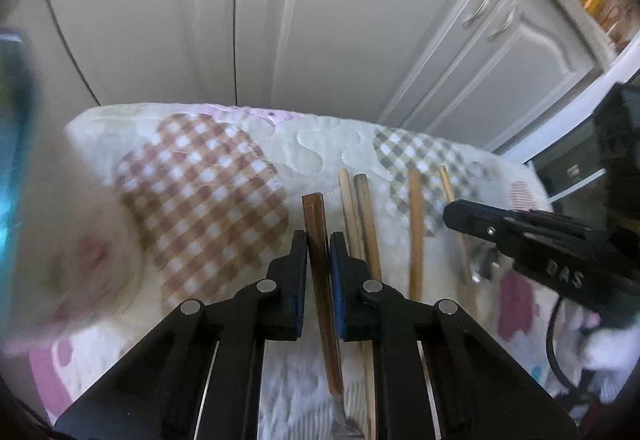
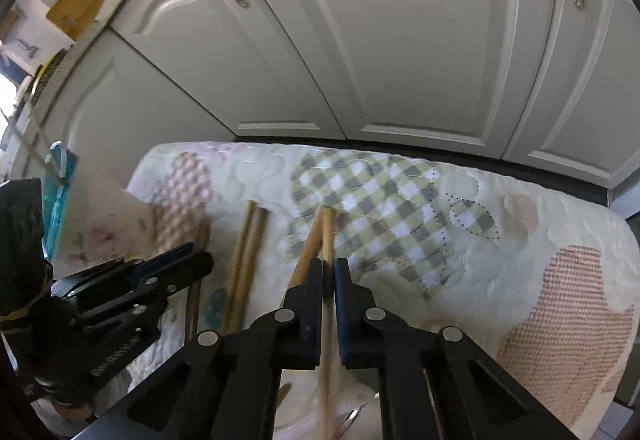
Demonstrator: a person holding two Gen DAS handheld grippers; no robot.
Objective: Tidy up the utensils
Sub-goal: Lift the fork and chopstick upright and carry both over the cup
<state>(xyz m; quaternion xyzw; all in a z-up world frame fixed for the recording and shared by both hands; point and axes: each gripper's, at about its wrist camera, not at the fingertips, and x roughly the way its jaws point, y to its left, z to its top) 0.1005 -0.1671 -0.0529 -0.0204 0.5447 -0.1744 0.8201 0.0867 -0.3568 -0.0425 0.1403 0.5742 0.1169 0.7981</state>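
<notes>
White panelled cabinet doors [image 1: 360,19] with curved metal handles fill the background in both wrist views. In front of them lies a quilted patchwork cloth [image 1: 312,147], cream with gingham patches in brown and grey-green, and the utensils rest on it.

The left tool [image 1: 318,252], black with blue pads, is closed on a dark brown flat wooden handle [image 1: 316,224]. That handle runs straight up between the pads; its squared end sticks out just beyond the fingertips, and its lower part passes back under the tool toward the camera. Just to the right of the tool, two pale round wooden sticks [image 1: 358,207] lie side by side on the cloth, touching each other. Further right lie one more tan wooden stick [image 1: 416,232] and a thinner light wooden stick [image 1: 450,191].

The right tool [image 2: 328,276], also black, is clamped on the thin stick, which runs between its pads and reaches forward past the fingertips onto the grey-green gingham patch. The tan stick lies just left of it, and their far ends meet there. In the left wrist view the right tool appears from the right edge, over the thin stick.

At the far left stands a blurred translucent teal plastic object [image 2: 60,195], and beside it is a pale rounded object with a faint floral print [image 1: 76,252], too blurred to identify.
</notes>
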